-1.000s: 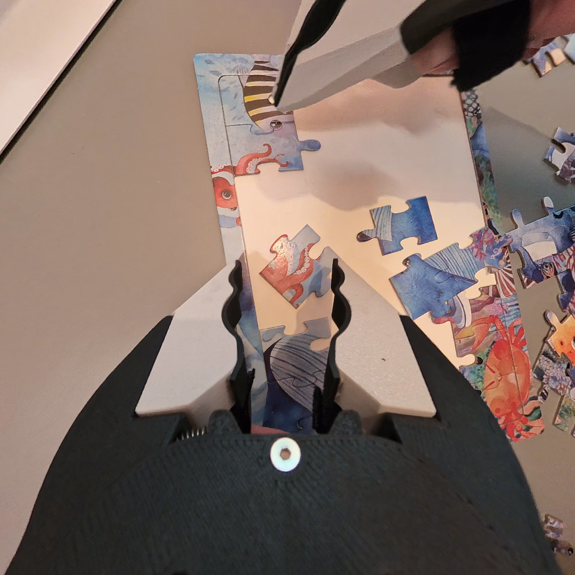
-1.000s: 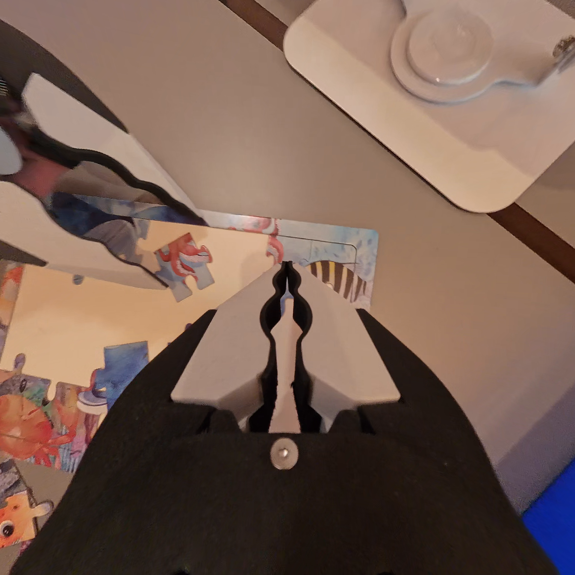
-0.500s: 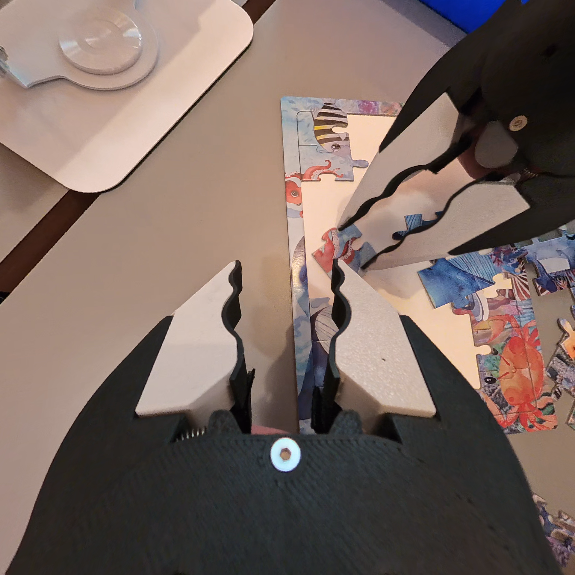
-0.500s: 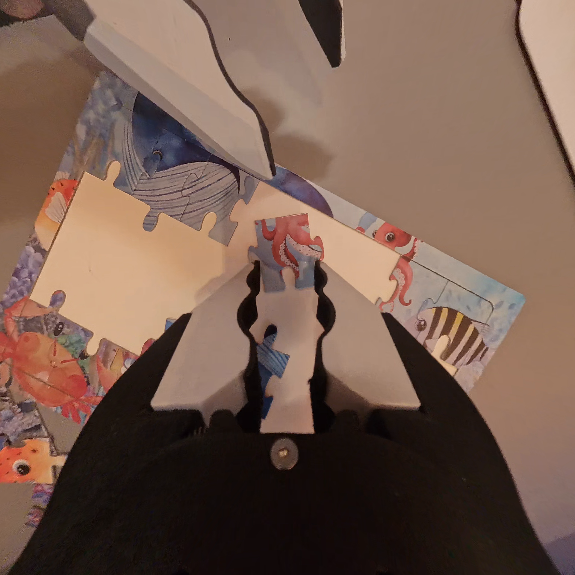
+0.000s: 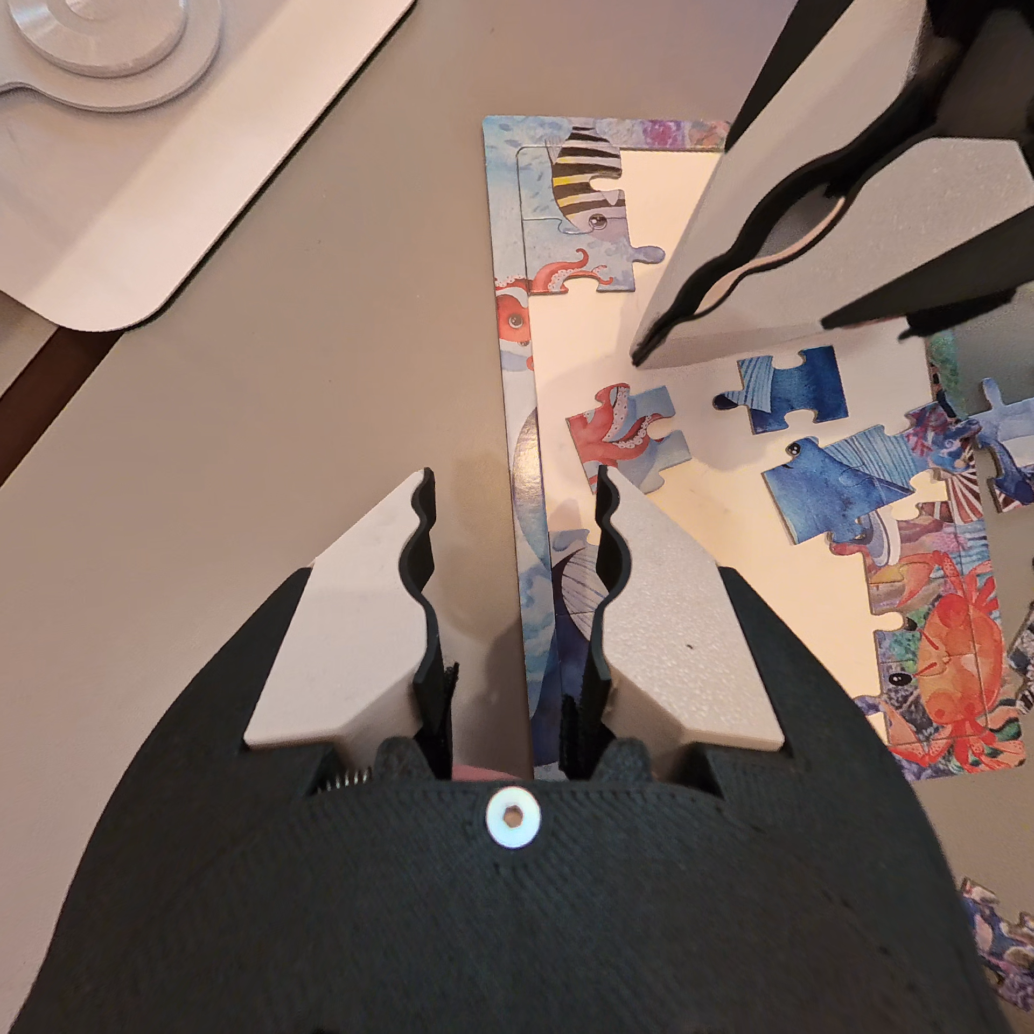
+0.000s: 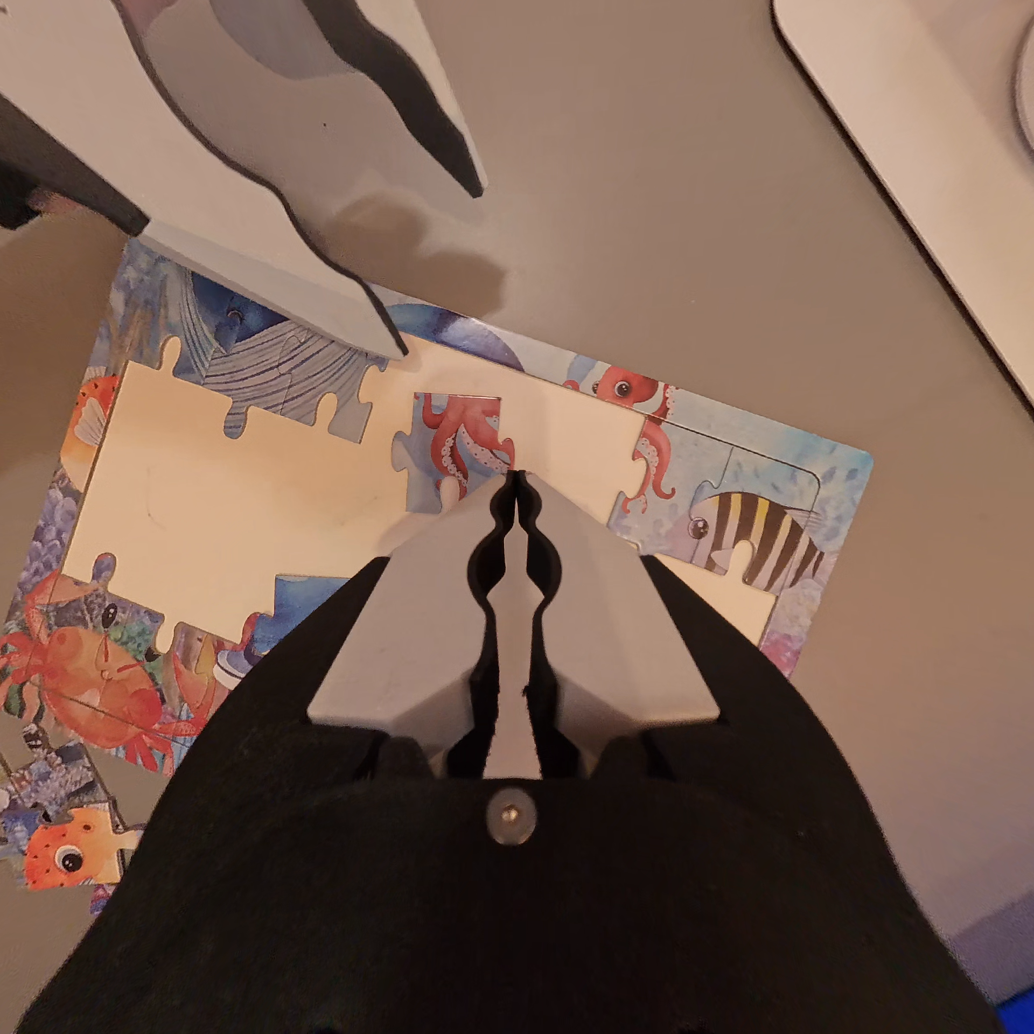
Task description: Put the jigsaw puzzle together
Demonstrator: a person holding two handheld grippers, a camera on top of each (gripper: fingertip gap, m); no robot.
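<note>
The puzzle tray [image 5: 582,335] lies on the grey table, with its cream floor [image 6: 224,503] mostly bare. The striped fish pieces [image 6: 755,531], whale pieces [image 6: 268,358] and crab pieces [image 5: 962,666] sit fitted along its edges. A loose octopus piece [image 6: 459,442] lies on the bare floor near the octopus on the frame. My right gripper [image 6: 516,475] is shut and empty, tips at that piece's corner. In the left wrist view the right gripper [image 5: 638,358] hangs just above the octopus piece [image 5: 626,433]. My left gripper [image 5: 515,481] is open and empty, straddling the tray's long edge by the whale.
A loose blue piece [image 5: 783,394] and a manta ray piece [image 5: 828,487] lie on the tray floor. More loose pieces, one an orange fish [image 6: 67,850], lie on the table beyond the crab side. A white board [image 5: 112,168] with a round disc lies past the tray. Across from one pair of fingers to the other is roughly 7 cm. The loose blue piece [image 5: 783,394] sits 7 cm or so from the ends of my right fingers.
My right gripper went from the striped fish to the octopus piece, opened around it, then shut and drew slightly back. My left gripper pulled back toward the tray's edge, still open.
</note>
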